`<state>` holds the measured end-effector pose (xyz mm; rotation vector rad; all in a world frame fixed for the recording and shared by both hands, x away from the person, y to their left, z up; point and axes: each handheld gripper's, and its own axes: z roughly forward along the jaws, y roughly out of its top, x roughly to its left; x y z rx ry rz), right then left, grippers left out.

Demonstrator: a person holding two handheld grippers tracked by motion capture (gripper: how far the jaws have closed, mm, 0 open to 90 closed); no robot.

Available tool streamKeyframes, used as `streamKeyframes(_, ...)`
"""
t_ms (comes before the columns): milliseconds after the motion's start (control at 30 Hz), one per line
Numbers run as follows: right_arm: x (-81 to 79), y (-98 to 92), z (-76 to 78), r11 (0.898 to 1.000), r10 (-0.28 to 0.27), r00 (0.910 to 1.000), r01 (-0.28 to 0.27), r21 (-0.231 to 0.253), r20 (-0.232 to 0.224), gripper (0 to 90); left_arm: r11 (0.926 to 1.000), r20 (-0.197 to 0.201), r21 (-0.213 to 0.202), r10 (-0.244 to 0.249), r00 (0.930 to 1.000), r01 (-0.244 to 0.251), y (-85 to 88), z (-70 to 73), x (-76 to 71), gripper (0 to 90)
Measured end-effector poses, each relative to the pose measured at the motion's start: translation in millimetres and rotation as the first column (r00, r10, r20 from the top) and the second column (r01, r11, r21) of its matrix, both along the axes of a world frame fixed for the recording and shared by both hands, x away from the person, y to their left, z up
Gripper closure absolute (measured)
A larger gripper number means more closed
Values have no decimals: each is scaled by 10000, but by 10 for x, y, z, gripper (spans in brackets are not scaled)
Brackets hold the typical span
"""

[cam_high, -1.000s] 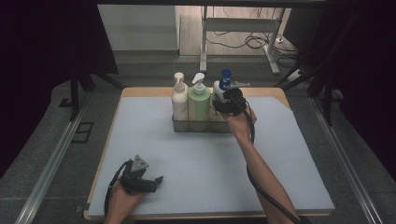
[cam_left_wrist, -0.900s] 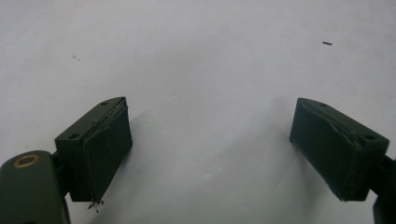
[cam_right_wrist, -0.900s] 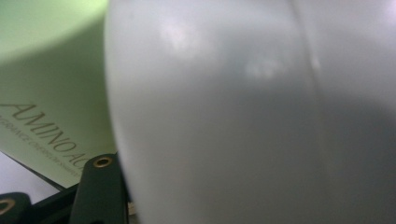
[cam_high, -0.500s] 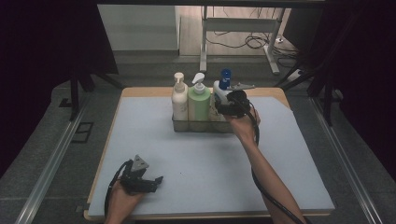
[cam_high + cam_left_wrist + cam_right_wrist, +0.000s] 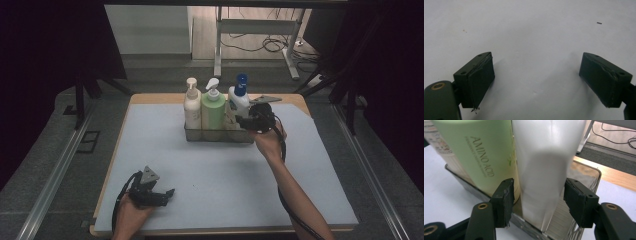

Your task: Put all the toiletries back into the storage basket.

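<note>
A wire basket (image 5: 220, 136) at the back of the mat holds three upright bottles: a cream pump bottle (image 5: 192, 107), a green pump bottle (image 5: 213, 110) and a white bottle with a blue cap (image 5: 239, 102). My right gripper (image 5: 241, 120) reaches in from the right at the basket's right end. In the right gripper view its jaws straddle the white bottle (image 5: 544, 170); they have just been closing. A thin gap shows at the left pad (image 5: 507, 195), and the right pad is at the bottle's edge. My left gripper (image 5: 167, 192) rests open on the mat near the front left, with nothing between its jaws.
A pale mat (image 5: 225, 175) covers the wooden table, with its front edge near my forearms. The green bottle (image 5: 481, 152) stands right beside the white one. The basket's rim (image 5: 586, 170) lies just behind the right jaw. Table legs and cables are on the floor beyond.
My right gripper has shifted slightly to the right along the basket's end. The bottles and the left gripper have stayed where they were.
</note>
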<state>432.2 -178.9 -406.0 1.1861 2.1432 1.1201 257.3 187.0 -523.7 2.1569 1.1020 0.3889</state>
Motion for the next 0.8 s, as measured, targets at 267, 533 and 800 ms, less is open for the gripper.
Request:
streamKeyframes(267, -90, -118, -18, 9994, 287, 9996, -287, -191, -25, 484, 10000, 1, -1, 2, 10000, -2, -1, 0, 0, 125)
streamKeyframes(533, -67, -326, -52, 9992, -184, 9990, 199, 352, -415, 621, 10000, 0, 2, 2, 10000, -2, -1, 0, 0, 125)
streamKeyframes(800, 22, -376, -88, 9968, -698, 9969, 711, 370, -358, 782, 10000, 3, 1, 6, 10000, -6, -1, 0, -1, 125)
